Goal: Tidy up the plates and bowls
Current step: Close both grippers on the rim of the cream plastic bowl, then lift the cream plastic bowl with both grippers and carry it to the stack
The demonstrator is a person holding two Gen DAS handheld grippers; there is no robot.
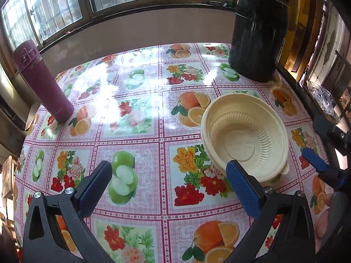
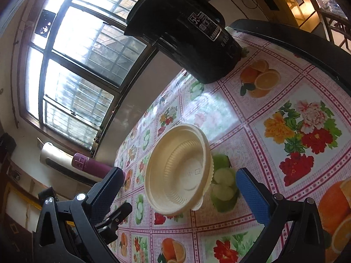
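Observation:
A stack of cream plastic bowls (image 1: 245, 133) rests upright on the fruit-and-flower tablecloth (image 1: 136, 127), right of centre. My left gripper (image 1: 169, 175) hovers open above the cloth, its right finger just in front of the bowls' near rim. Nothing lies between its fingers. In the right wrist view the same bowl stack (image 2: 178, 171) sits ahead of my right gripper (image 2: 179, 188), which is open and empty with its fingers apart on either side. The right gripper's blue fingertip (image 1: 313, 159) also shows at the far right of the left wrist view, just beyond the bowls.
A tall black container (image 1: 258, 35) stands at the table's far right corner. A purple flask (image 1: 42, 81) stands at the far left edge. Windows and a wall run behind the table. Open cloth lies left of the bowls.

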